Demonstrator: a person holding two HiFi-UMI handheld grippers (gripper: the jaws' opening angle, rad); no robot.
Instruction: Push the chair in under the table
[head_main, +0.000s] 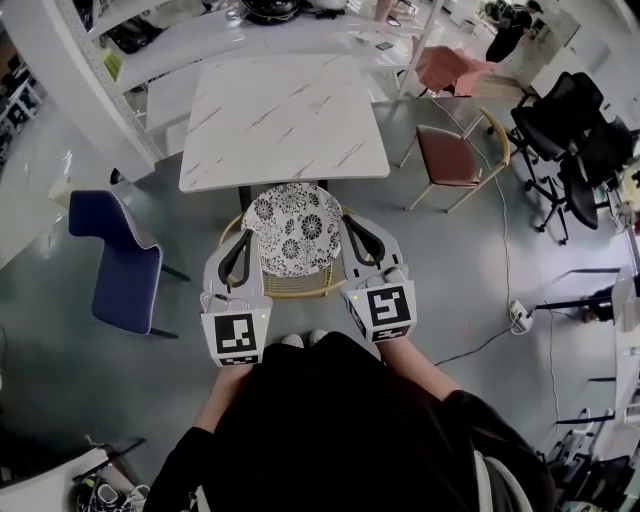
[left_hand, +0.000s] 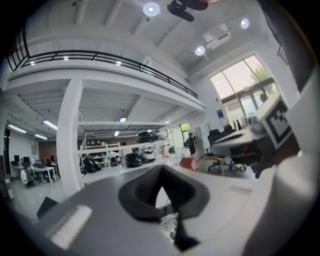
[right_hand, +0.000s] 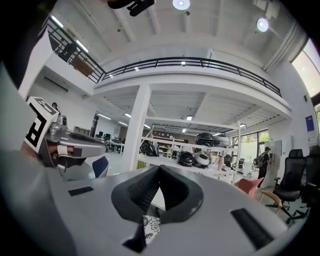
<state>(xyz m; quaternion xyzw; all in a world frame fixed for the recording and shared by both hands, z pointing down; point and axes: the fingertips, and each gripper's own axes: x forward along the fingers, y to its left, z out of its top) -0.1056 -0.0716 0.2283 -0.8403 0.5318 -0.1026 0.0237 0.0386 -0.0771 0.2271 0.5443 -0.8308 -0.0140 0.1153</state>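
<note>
A chair with a black-and-white flowered cushion (head_main: 293, 228) and a light wicker frame stands just in front of the white marble table (head_main: 285, 120), its seat at the table's near edge. My left gripper (head_main: 246, 236) is held level at the chair's left side and my right gripper (head_main: 352, 224) at its right side, both above the frame. Each is shut with nothing between its pads. In the left gripper view the shut jaws meet at the left gripper (left_hand: 161, 167), with a scrap of the flowered cushion (left_hand: 167, 222) below. The right gripper (right_hand: 160, 167) shows the same, above the cushion (right_hand: 150, 225).
A blue chair (head_main: 120, 262) stands left of me. A brown-seated chair (head_main: 455, 155) and black office chairs (head_main: 570, 130) stand to the right. A cable with a power strip (head_main: 520, 315) lies on the floor at the right. A white pillar (head_main: 80, 80) rises at the left.
</note>
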